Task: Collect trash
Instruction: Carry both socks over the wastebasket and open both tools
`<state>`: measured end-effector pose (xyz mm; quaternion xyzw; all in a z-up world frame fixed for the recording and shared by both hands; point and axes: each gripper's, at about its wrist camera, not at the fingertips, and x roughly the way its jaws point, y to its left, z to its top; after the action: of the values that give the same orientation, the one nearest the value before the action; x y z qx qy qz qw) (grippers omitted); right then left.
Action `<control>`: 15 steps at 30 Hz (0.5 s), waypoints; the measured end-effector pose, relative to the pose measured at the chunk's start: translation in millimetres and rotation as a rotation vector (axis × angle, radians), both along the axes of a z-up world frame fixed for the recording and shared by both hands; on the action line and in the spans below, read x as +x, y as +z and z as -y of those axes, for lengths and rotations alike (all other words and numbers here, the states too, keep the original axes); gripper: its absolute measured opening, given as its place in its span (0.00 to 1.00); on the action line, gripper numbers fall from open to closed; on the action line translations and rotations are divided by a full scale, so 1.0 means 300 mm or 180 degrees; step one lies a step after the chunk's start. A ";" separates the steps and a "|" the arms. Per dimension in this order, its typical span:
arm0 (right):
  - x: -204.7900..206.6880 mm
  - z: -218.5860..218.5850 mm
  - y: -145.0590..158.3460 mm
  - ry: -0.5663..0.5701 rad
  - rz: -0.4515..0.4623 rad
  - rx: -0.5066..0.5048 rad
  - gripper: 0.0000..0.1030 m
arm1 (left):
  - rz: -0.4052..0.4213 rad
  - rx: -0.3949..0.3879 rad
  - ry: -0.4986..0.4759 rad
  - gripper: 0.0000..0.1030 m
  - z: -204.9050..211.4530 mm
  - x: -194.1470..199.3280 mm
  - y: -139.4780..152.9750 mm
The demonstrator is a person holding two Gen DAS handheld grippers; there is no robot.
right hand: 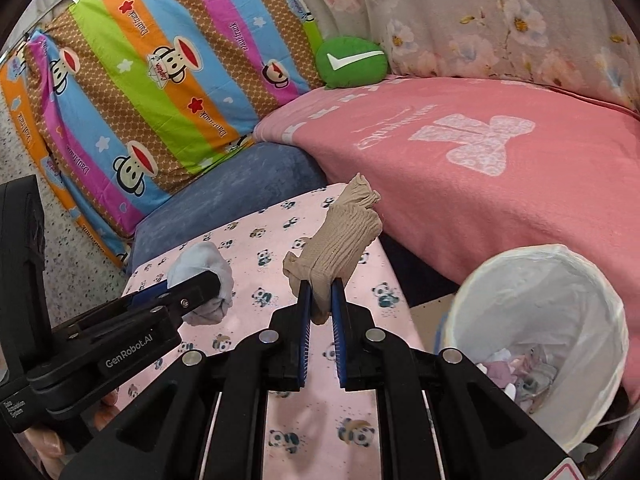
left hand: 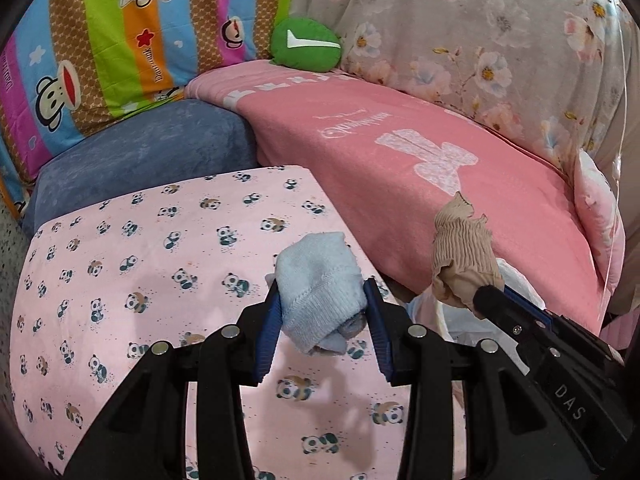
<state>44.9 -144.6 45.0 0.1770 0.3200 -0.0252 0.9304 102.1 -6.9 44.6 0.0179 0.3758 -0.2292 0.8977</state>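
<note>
A rolled light-blue sock [left hand: 320, 292] sits clamped between the left gripper [left hand: 324, 300] fingers at lower centre. The right gripper [right hand: 320, 296] fingers pinch a beige stocking [right hand: 340, 236] mid-frame. Both hang over the panda-print sheet [left hand: 140, 260]. The carry step seems in hand; next, each should swing over the white-lined bin [right hand: 540, 264] at lower right and let go.

Blue sock [left hand: 320, 280]: soft knitted cloth, ribbed at the cuff, matt.
Beige stocking [right hand: 340, 240]: thin, finely ribbed cloth, crinkled (slightly sheer).
Panda sheet [left hand: 140, 260]: smooth printed cotton-like cloth, matt.
Pink blanket [right hand: 480, 184]: fuzzy, fleecy cloth.
Bin liner [right hand: 532, 288]: thin white plastic, faintly glossy.
Left gripper [left hand: 322, 308]: matt black plastic, shiny metal pins, ridged blue pads.
</note>
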 end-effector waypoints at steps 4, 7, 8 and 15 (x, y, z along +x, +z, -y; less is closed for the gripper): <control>-0.074 0.078 -0.001 -0.0142 0.0017 -0.0016 0.11 | 0.0009 0.0032 -0.0164 0.37 0.083 -0.047 -0.001; -0.122 0.134 -0.003 -0.0229 0.0025 -0.0013 0.11 | 0.0013 0.0056 -0.0279 0.37 0.142 -0.080 -0.004; -0.139 0.157 -0.005 -0.0261 0.0026 -0.0014 0.11 | 0.0013 0.0062 -0.0320 0.38 0.161 -0.089 -0.006; -0.234 0.265 -0.021 -0.0456 -0.0007 -0.0043 0.11 | 0.0009 0.0076 -0.0588 0.38 0.274 -0.143 -0.015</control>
<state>-25.2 -224.2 38.7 0.1931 0.3073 -0.0940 0.9270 59.1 -89.1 40.3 0.0635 0.3739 -0.3065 0.8730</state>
